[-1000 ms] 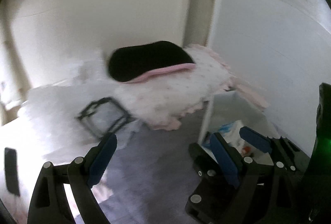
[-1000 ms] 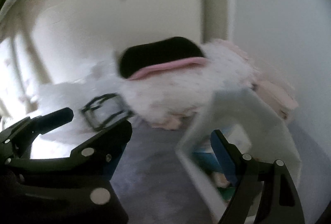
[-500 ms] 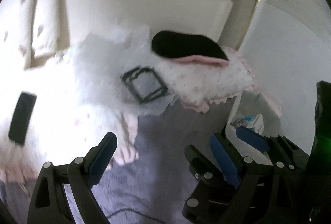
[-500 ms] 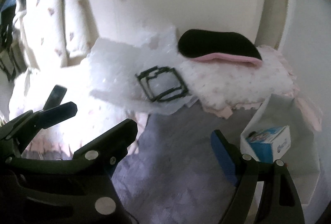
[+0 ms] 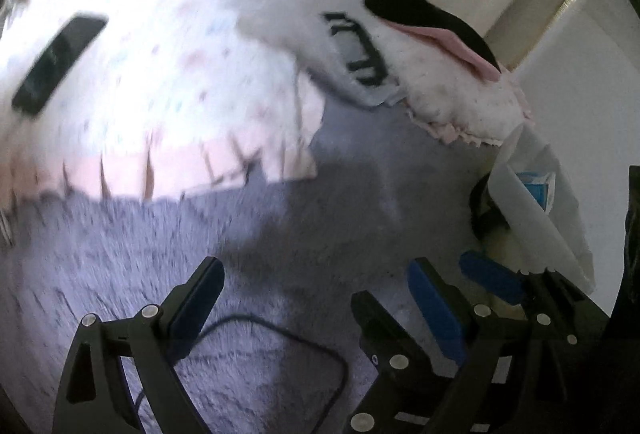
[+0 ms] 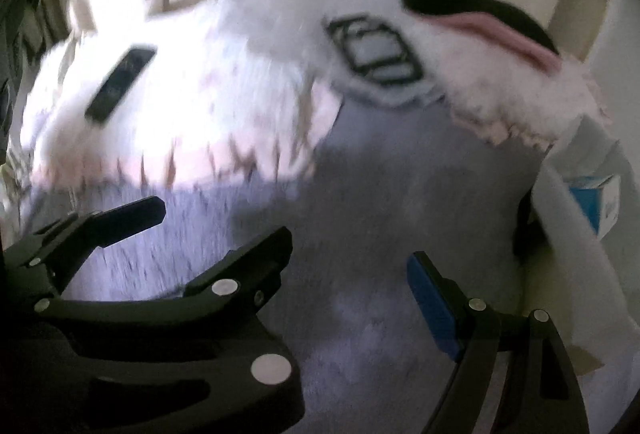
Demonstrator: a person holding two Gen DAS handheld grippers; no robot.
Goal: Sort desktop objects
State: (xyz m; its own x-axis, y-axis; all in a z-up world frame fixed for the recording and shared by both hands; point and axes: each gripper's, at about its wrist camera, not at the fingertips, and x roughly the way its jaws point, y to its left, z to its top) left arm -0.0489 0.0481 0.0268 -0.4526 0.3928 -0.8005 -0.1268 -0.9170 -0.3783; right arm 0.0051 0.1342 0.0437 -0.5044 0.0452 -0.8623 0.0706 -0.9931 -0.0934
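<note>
We hold both black grippers spread and empty, left gripper [image 5: 316, 298] and right gripper [image 6: 352, 266], over lilac fuzzy blanket [image 5: 280, 234]. Black slab phone [image 5: 56, 61] lies upper left; blue carton [image 6: 596, 201] sits right.

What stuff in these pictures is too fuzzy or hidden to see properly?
- Blue box, right wrist view: partly hidden behind the white bin's wall; print unreadable.
- Flat black slab on the white bedding, left wrist view: motion blur; phone or remote, cannot tell.
- Black cable, left wrist view: ends hidden by the left tongs and the bottom edge.
- Black frame, right wrist view: blurred; its kind is unclear.
</note>
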